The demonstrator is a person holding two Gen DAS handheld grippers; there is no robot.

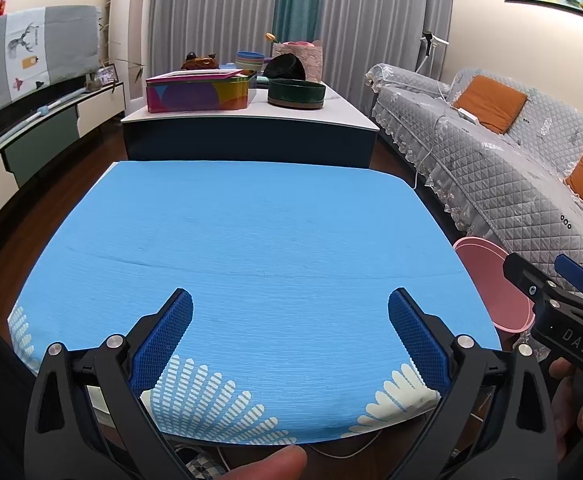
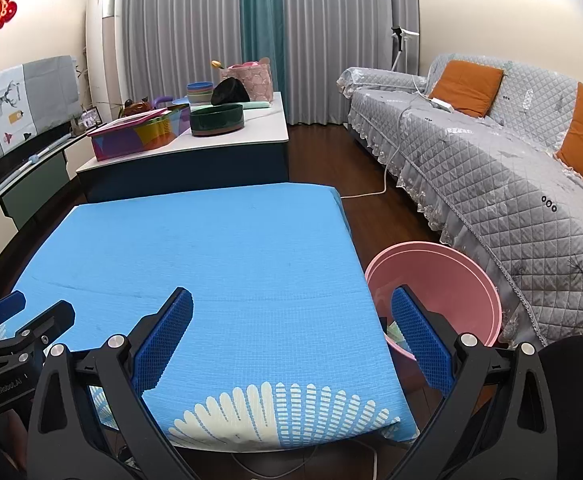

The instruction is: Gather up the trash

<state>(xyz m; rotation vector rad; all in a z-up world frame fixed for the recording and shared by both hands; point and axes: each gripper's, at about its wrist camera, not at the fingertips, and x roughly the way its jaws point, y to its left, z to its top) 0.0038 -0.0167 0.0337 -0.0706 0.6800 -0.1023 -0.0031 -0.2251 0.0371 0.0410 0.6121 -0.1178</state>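
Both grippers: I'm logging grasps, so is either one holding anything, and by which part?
Nothing is held. The left gripper and right gripper are both open above the blue tablecloth.

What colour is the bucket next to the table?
Pink. The bucket shows best in the right wrist view.

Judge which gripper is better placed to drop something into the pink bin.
Right. The right gripper hangs open at the table's edge with the pink bin just past its right finger; the left gripper, also open, faces the blue tablecloth.
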